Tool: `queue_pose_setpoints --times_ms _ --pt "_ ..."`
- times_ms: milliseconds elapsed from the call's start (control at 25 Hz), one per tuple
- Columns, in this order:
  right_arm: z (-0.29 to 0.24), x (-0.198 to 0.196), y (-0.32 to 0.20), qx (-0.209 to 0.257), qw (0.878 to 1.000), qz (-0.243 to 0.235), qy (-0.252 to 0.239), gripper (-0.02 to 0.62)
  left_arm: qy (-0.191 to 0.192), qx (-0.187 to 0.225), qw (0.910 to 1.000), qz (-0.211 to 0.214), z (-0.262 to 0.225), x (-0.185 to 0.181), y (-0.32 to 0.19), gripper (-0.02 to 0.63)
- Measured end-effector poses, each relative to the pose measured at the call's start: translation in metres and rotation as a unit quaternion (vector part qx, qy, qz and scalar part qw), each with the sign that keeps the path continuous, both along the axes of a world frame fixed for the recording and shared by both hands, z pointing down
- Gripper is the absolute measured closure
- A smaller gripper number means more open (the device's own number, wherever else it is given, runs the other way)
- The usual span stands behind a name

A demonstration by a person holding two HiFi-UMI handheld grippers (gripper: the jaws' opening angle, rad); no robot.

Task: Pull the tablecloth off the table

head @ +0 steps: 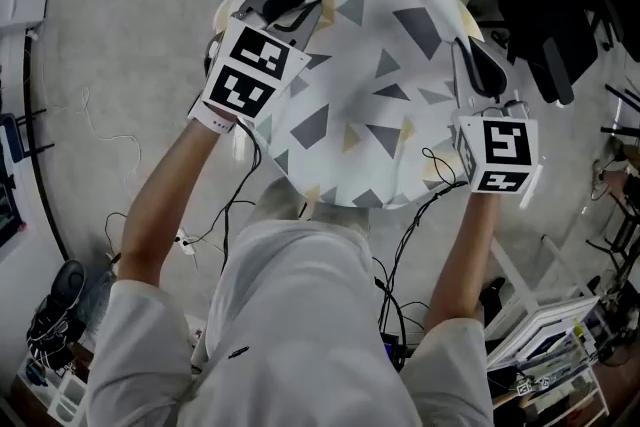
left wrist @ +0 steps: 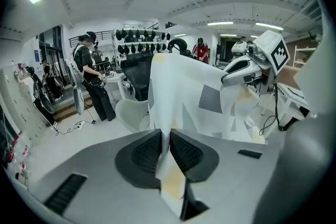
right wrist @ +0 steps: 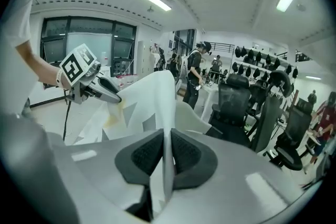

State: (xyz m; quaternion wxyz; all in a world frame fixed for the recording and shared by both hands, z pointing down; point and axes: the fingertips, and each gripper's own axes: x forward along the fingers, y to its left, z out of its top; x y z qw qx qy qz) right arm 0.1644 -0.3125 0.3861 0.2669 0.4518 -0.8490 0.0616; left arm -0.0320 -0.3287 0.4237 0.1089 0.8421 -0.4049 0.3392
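A white tablecloth point(head: 370, 95) printed with grey and yellowish triangles hangs lifted in front of me, stretched between both grippers. My left gripper point(head: 300, 10) is shut on its upper left edge; in the left gripper view the cloth point(left wrist: 184, 86) runs up from between the pressed pads of that gripper point(left wrist: 165, 152). My right gripper point(head: 478, 65) is shut on the right edge, and the right gripper view shows a thin fold of cloth point(right wrist: 152, 97) clamped in its jaws point(right wrist: 167, 152). Each gripper view also shows the other gripper point(left wrist: 224, 80) point(right wrist: 116, 97) holding the cloth. The cloth hides the table.
Black office chairs point(head: 545, 25) stand at the upper right, more of them point(right wrist: 247, 107) beyond the cloth. A white chair point(left wrist: 131, 113) sits near a standing person point(left wrist: 92, 81). Cables point(head: 100, 135) trail over the floor; a shelf unit point(head: 560, 355) is at the lower right.
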Motion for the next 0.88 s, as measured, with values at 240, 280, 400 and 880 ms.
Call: queue_pose_setpoints --times_ms 240,280,400,880 --pt "-0.058 -0.010 0.061 0.062 0.997 0.037 -0.006 0.551 0.037 0.039 0.9984 0.016 -0.058 -0.007 0.058 0.551" --pt "-0.067 -0.010 0.071 0.070 0.997 0.042 -0.007 0.551 0.044 0.045 0.9979 0.018 -0.066 -0.007 0.067 0.551" --pt "-0.086 -0.020 0.099 0.091 0.994 0.057 -0.007 0.554 0.061 0.060 0.9960 0.022 -0.083 -0.017 0.094 0.554" --pt "-0.081 -0.186 0.161 0.105 0.991 0.056 -0.062 0.554 0.095 0.078 0.9924 -0.006 -0.086 -0.185 0.167 0.560"
